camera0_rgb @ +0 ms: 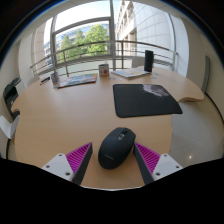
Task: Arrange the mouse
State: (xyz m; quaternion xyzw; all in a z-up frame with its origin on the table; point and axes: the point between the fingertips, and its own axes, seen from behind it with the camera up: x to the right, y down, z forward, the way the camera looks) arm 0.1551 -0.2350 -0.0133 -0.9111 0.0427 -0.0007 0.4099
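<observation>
A black computer mouse (116, 146) lies on the wooden desk (60, 115), between my two fingers. My gripper (113, 158) is open, its magenta pads (78, 158) at either side of the mouse with a small gap at each side. A black mouse mat (143, 99) lies flat on the desk beyond the mouse and a little to the right.
At the far edge of the desk stand a small box (103, 70), a dark upright object (149, 61) and flat papers (128, 72). A dark flat item (75, 80) lies at the far left. Windows with a railing are behind.
</observation>
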